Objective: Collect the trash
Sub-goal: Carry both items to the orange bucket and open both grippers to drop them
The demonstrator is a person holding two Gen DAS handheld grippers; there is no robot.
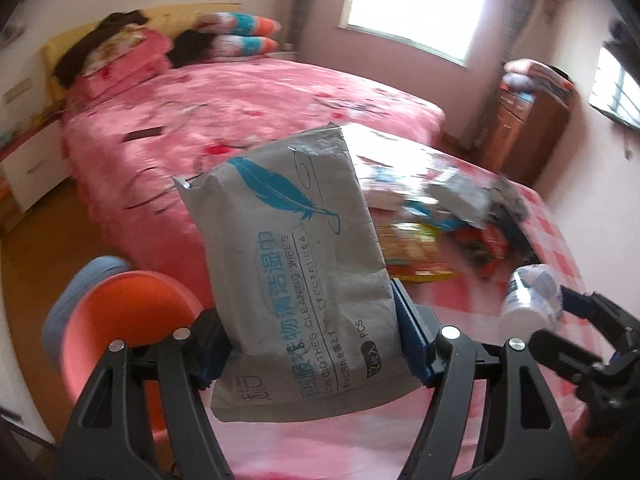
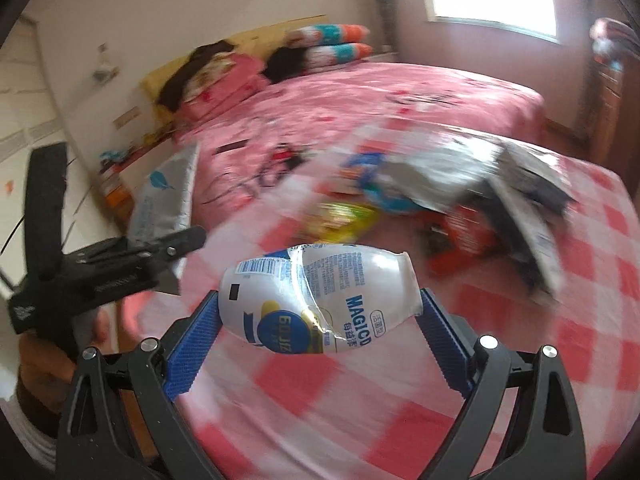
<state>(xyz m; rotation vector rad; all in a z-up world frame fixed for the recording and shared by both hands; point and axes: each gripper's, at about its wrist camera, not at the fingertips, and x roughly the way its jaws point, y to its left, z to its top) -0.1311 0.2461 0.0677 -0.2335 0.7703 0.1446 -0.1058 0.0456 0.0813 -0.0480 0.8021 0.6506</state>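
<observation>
My left tongs (image 1: 308, 344) are clamped on one grey wet-wipes pack (image 1: 296, 272), blue feather printed on it, held upright off the counter (image 1: 552, 240); both blue pads press its lower sides. My right tongs (image 2: 320, 312) are clamped on one crushed white plastic bottle (image 2: 320, 300), lying sideways between the pads, label torn, also lifted clear. The counter wears a pink-and-white checked cloth. On its far part lies a heap of trash (image 2: 436, 200): one yellow-green packet (image 2: 344, 220), one blue-and-white wrapper (image 2: 380, 184), one red-and-black packet (image 2: 468, 228), one silvery-grey bag (image 2: 520, 184) draped over them; blur hides any finer count. Nothing stands between either pair of tongs and that heap. Beyond the counter, one bed (image 1: 248, 108) with a pink flowered cover; at its head two striped pillows (image 1: 240, 36) stacked, one folded pink quilt (image 1: 124, 56) with dark clothing on it, and one small dark flat thing (image 1: 146, 133) on the cover, too blurred to name. Near left, below my left tongs, one orange round seat or basin (image 1: 120, 332); contents cannot be told. Far right, one brown wooden cabinet (image 1: 524, 120) with folded cloth on top. One bright window (image 1: 416, 4) at the far wall. In the right wrist view a hand (image 2: 48, 360) grips the left tongs' handle at the near left.
</observation>
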